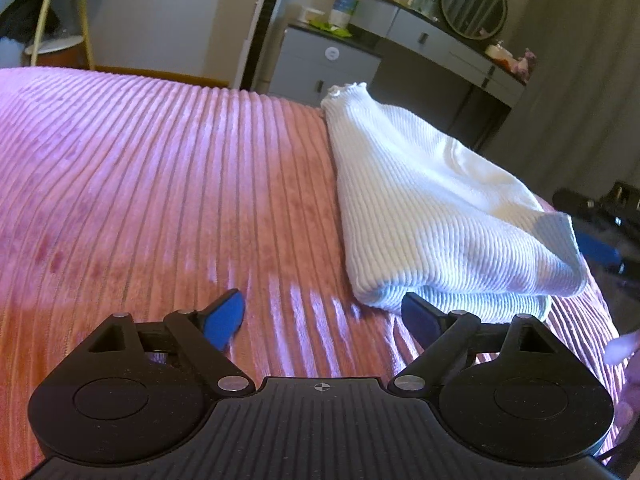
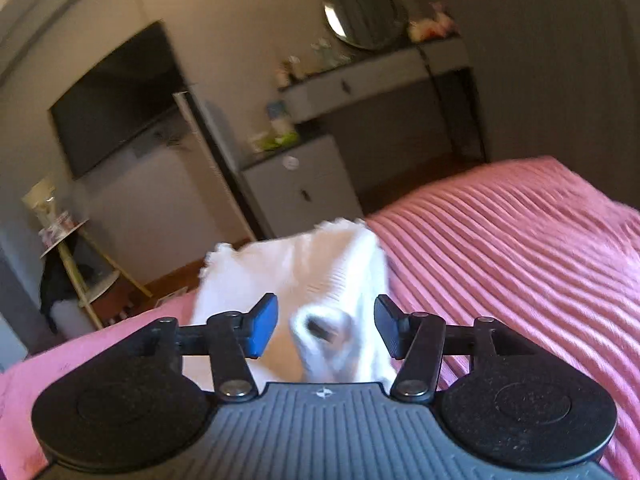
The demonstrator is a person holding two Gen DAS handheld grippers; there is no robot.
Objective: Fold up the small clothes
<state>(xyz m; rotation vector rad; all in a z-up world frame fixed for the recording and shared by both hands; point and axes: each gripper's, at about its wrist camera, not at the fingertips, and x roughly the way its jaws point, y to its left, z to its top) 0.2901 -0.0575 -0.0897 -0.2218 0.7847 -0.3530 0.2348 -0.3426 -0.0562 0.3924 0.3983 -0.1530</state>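
Left wrist view: a white ribbed garment (image 1: pixel 440 208) lies folded into a long bundle on the right side of a pink ribbed bedspread (image 1: pixel 160 184), its frilled end at the far edge of the bed and its thick folded end near the camera. The left tool (image 1: pixel 320 316) hovers low over the bedspread with its jaws spread wide and nothing between them; its right finger sits just in front of the garment's near fold, likely so that it can steady or take that end. At the far right edge the right tool (image 1: pixel 600 248) is cut off by the frame, only a blue pad and dark parts showing beside the garment's corner. Part of a hand shows blurred at the lower right.

Right wrist view: the picture is smeared by motion. The right tool (image 2: pixel 325 328) has its jaws about half apart, and a rounded lump of the white garment (image 2: pixel 304 264) sits between them, touching neither pad as far as the blur allows; the jaws look freshly loosened from the cloth. Whether the fold beneath is neat cannot be made out, since the tool's body hides the garment's near end. A dresser with a round mirror (image 2: pixel 362 12) stands beyond the bed.
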